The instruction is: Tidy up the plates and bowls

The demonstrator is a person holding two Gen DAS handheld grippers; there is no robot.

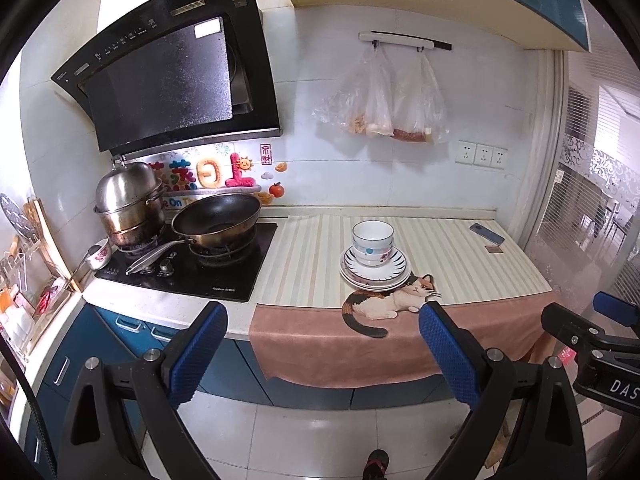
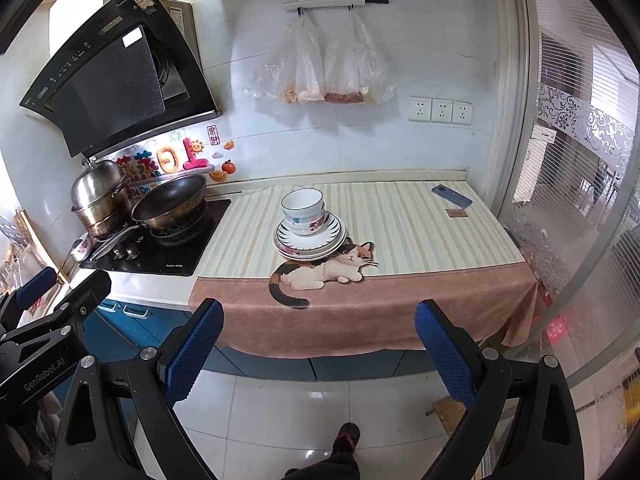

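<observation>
My left claw (image 1: 323, 326) and my right claw (image 2: 319, 320) both hang spread wide with nothing between the fingers, held out over the floor short of the worktop (image 2: 420, 232). Ahead of both, the bowls (image 2: 303, 208) sit nested on the stack of plates (image 2: 310, 240), the stack's near edge covering part of the cat picture (image 2: 324, 270) on the cloth.

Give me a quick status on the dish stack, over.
Left hand-held gripper and right hand-held gripper open, empty, short of the counter. White nested bowls sit on stacked striped plates, untouched. Nothing between grippers and stack.
</observation>
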